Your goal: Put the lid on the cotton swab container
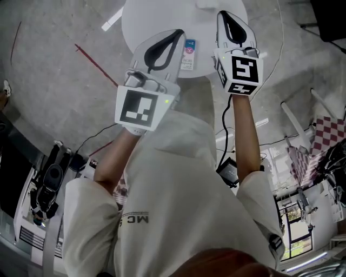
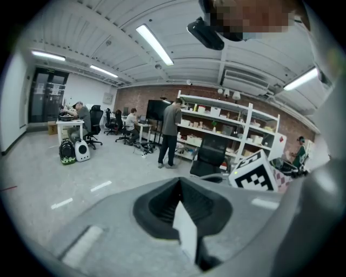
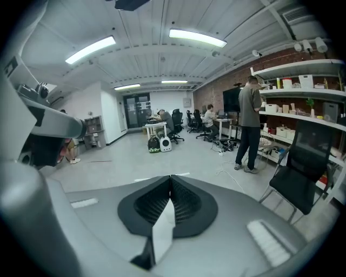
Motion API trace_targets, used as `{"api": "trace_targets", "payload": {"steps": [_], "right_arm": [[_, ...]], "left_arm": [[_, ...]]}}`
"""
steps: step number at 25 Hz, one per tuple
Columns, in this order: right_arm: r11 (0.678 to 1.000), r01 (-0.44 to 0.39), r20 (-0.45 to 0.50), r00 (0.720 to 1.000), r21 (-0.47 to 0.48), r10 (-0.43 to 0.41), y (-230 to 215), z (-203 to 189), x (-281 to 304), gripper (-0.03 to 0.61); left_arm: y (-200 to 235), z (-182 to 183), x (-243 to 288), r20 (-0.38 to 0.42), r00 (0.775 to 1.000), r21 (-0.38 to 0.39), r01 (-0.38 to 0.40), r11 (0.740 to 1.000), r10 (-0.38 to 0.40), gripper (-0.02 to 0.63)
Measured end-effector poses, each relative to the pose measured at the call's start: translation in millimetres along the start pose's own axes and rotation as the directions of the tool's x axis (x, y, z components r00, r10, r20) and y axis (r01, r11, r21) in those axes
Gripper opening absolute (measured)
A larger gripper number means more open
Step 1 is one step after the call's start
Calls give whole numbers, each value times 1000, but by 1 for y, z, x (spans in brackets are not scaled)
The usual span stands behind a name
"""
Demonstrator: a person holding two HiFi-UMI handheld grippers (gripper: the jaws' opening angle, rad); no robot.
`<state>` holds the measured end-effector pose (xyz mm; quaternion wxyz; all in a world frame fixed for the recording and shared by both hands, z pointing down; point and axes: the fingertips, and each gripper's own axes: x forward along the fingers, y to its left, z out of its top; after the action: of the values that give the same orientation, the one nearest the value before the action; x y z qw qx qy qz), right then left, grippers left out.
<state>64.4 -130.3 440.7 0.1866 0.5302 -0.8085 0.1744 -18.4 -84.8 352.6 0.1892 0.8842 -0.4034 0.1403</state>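
White round table (image 1: 157, 13) lies beyond the left gripper (image 1: 177, 33), which partly hides a labelled container (image 1: 188, 54). Left and right gripper (image 1: 223, 14) both press ribbed black jaws together, empty.

A workshop office: brick wall (image 2: 132, 100), stocked shelves (image 2: 216, 127), computer desks (image 2: 69, 123).

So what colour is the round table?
The table is white; the head view shows it best.
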Motion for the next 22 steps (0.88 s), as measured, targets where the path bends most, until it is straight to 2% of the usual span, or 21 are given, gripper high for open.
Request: {"api": "trace_targets", "payload": {"steps": [11,22], "right_arm": [[999,-7,85,996,-37,10,14,57,-76,-2],[997,-21,150,988,-68,31,45,90,-140,-2]], "left_arm": [[-28,40,-37,63,998,39,-15,999,12,0],[-53,62,-89,130,990,44,-53,998,47,0]]}}
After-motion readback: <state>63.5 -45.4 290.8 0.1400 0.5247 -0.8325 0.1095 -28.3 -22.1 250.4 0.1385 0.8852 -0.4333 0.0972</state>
